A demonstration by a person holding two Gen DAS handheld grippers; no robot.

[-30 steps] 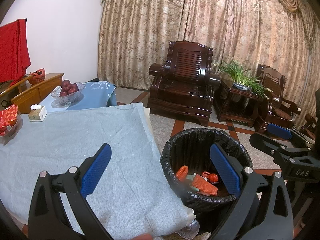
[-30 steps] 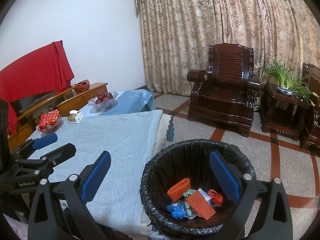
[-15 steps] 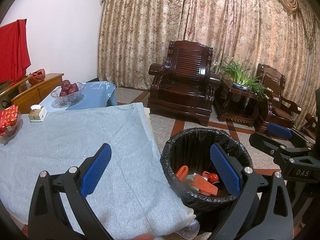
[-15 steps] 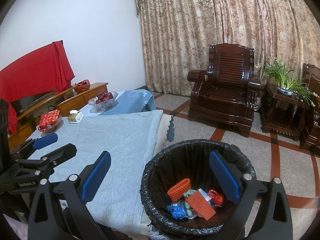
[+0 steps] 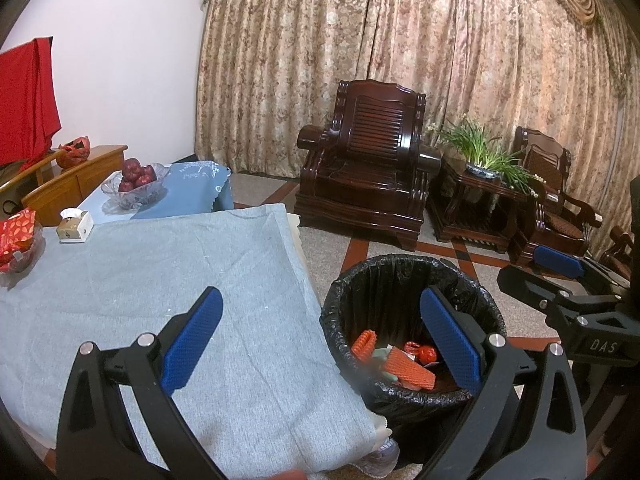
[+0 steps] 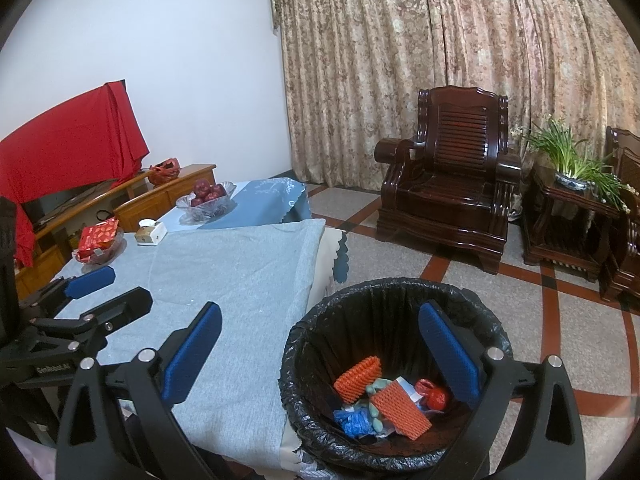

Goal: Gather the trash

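Table (image 6: 240, 264) under its grey cloth took up most of what we saw, and we found no loose scraps on the part in view. Next in size, the trash bin (image 6: 320, 332) stood on the floor just beside the table's corner, lined with a black bag. Our left gripper (image 5: 320, 332) hung over the cloth near that corner and our right gripper (image 6: 320, 340) hung above the bin's rim; both stood spread wide with nothing between the blue pads.

Inside the bin lay the trash: two orange foam nets (image 6: 400, 406), a crumpled blue wrapper (image 6: 354, 420) and a small red wrapper (image 6: 436, 396), all resting on the bag's bottom. We judged every piece light and soft. The nets would squash under the pads and spring back, so a pinch across the middle would suit them; the wrappers looked thin and slippery, best taken at a bunched fold. The collecting seemed largely done. Farther off, the glass fruit bowl (image 6: 206, 204) and tissue box (image 6: 151, 233) were not trash.
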